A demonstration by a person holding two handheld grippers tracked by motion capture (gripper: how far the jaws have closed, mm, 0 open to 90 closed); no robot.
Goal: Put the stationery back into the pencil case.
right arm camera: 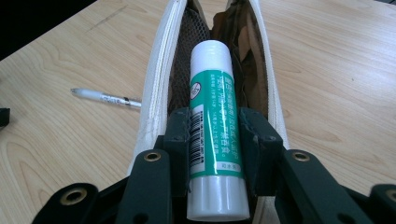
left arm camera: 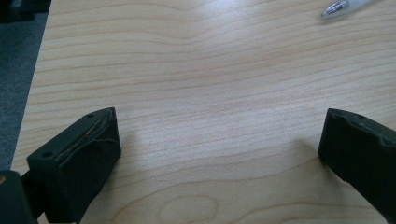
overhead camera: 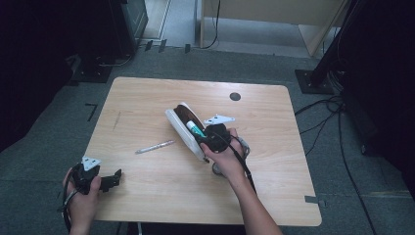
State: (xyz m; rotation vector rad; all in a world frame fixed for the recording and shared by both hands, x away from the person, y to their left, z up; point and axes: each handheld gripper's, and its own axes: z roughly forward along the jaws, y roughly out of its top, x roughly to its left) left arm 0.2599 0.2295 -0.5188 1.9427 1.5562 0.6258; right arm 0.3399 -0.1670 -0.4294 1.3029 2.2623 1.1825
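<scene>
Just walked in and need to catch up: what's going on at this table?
A person works with two hand-held grippers. The right gripper is shut on a green and white glue stick, holding it in the mouth of an open white pencil case. The left gripper is open over bare table. A pen lies beside the case.

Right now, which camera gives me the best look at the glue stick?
The right gripper view: the glue stick runs full length between the right gripper jaws, over the open pencil case. The high view shows a small green sliver.
</scene>
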